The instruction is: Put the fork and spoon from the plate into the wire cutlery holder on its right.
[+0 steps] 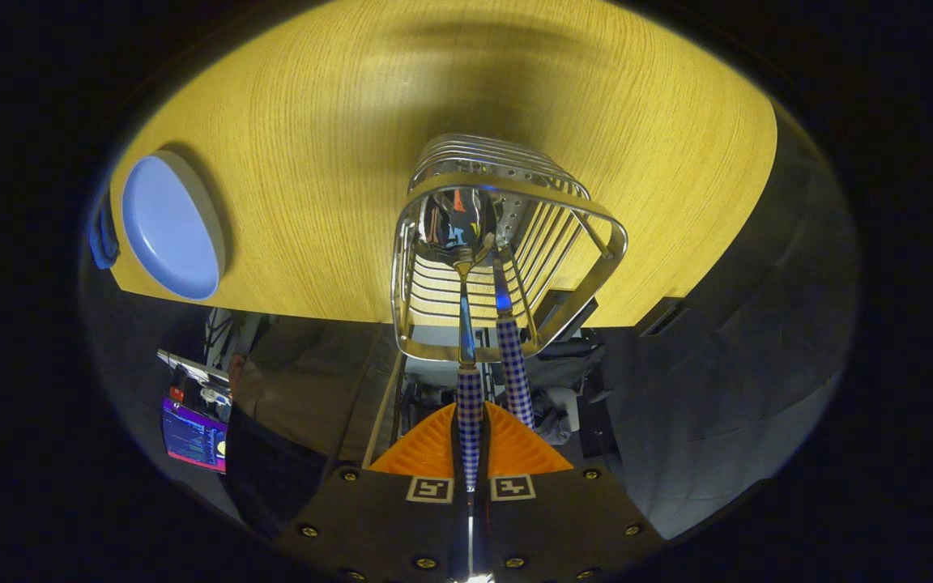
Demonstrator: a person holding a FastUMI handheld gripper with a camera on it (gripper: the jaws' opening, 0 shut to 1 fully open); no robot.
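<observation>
My gripper [470, 461] is shut on the checkered handle of the spoon [469, 405], which points straight ahead between the fingers. The spoon's shiny bowl [458, 227] sits inside the top opening of the wire cutlery holder [596, 227], which stands on the wooden table [313, 121]. A second checkered handle, the fork [514, 372], sticks out of the holder just right of the spoon; its head is hidden inside the basket. The round blue plate [171, 227] lies bare on the table well to the left of the holder.
The holder stands close to the table's near edge [288, 312]. Below that edge are a lit screen [193, 437], cables and gear. Dark cloth [742, 364] hangs to the right of the table.
</observation>
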